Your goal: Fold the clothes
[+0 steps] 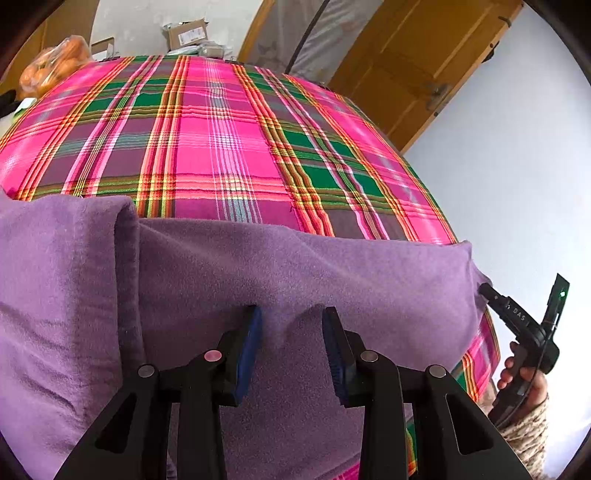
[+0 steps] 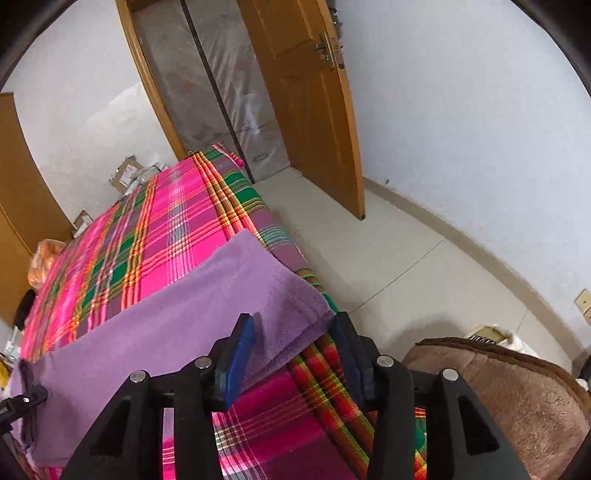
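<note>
A purple fleece garment (image 1: 258,266) lies folded along the near side of a bed covered in a pink and green plaid sheet (image 1: 221,140). My left gripper (image 1: 293,325) is open, its blue pads (image 1: 251,339) resting over the purple fleece, which bulges up between them. My right gripper (image 2: 295,332) is open too, straddling the right end of the garment (image 2: 207,306) at the bed's edge. In the left wrist view the right gripper (image 1: 487,291) touches the garment's right corner, held by a hand (image 1: 524,380). The left gripper (image 2: 33,397) shows at the garment's left end in the right wrist view.
A bag of oranges (image 1: 55,62) and a cardboard box (image 1: 188,35) sit past the bed's far side. A wooden door (image 2: 310,110) stands ajar over a tiled floor (image 2: 388,258) to the right. Brown fleece fabric (image 2: 517,398) lies at lower right.
</note>
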{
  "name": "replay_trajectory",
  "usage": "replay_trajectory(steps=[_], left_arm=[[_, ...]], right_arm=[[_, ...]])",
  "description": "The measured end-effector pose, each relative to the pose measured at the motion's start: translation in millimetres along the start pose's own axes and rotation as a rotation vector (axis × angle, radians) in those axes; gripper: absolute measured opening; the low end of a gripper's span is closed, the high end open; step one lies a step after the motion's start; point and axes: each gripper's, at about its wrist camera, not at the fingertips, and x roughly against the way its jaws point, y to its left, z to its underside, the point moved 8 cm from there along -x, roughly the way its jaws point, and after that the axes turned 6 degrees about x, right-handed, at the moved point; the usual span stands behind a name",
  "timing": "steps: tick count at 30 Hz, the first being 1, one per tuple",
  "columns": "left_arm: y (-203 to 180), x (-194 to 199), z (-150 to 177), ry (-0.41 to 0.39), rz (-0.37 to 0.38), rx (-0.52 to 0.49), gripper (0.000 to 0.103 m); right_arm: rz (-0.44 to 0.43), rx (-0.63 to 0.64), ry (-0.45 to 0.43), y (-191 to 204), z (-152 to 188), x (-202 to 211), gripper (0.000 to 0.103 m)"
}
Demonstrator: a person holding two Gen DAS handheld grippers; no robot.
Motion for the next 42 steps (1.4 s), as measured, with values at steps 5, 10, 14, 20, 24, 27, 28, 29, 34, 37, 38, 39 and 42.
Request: replay_trajectory(steps=[5,10,14,20,24,27,28,29,34,37,38,39,42], left_arm=[[-0.1,-0.2,0.6,-0.002,0.001,-0.004,0.035],[0.9,-0.1,0.6,-0.004,0.013,0.004,0.035],[0.7,0.3,1.0,-0.006,0.011,-0.002,0.035],[1.1,-0.2,0.6,-0.006,0.013,-0.001,0.035],[0.6,0.0,1.0,-0.007,0.013,0.000,0.035],[0.7,0.5,1.4,-0.008,0.013,0.002,0.035],[0.8,0.5,1.3,-0.007,0.013,0.002,0.035],[0.7,0.5,1.3,-0.008,0.014,0.001,0.035],[1.0,-0.2,0.6,-0.007,0.017,-0.001,0.035],[1.1,-0.3,0.7,-0.007,0.021,0.002,0.035],[1.0,-0.2,0.9,-0.007,0.022,0.002,0.035],[1.2,-0.2,1.0,-0.007,0.023,0.004,0.035],[1.4,0.0,0.8,-0.006,0.026,0.009,0.035]], right_arm=[[0.048,0.054,-0.001,5.5,-1.9,-4.2,0.027],[0.021,0.068,0.002,14.1,-4.6,-7.6,0.011],[0.016,0.080,-0.009,19.6,-5.4,-4.4,0.010],[-0.015,0.111,-0.075,32.1,-12.2,12.6,0.009],[-0.037,0.153,-0.124,49.6,-19.3,27.8,0.009],[-0.064,0.189,-0.154,64.7,-24.0,39.6,0.009],[-0.071,0.198,-0.163,69.2,-24.6,42.7,0.009],[-0.078,0.209,-0.170,74.2,-25.2,46.0,0.009],[-0.120,0.276,-0.209,104.6,-25.8,64.7,0.009],[-0.149,0.309,-0.231,119.6,-25.0,76.1,0.009],[-0.164,0.318,-0.238,125.9,-24.9,80.8,0.009],[-0.176,0.326,-0.244,131.8,-25.0,84.8,0.009],[-0.209,0.350,-0.254,148.8,-24.6,93.7,0.009]])
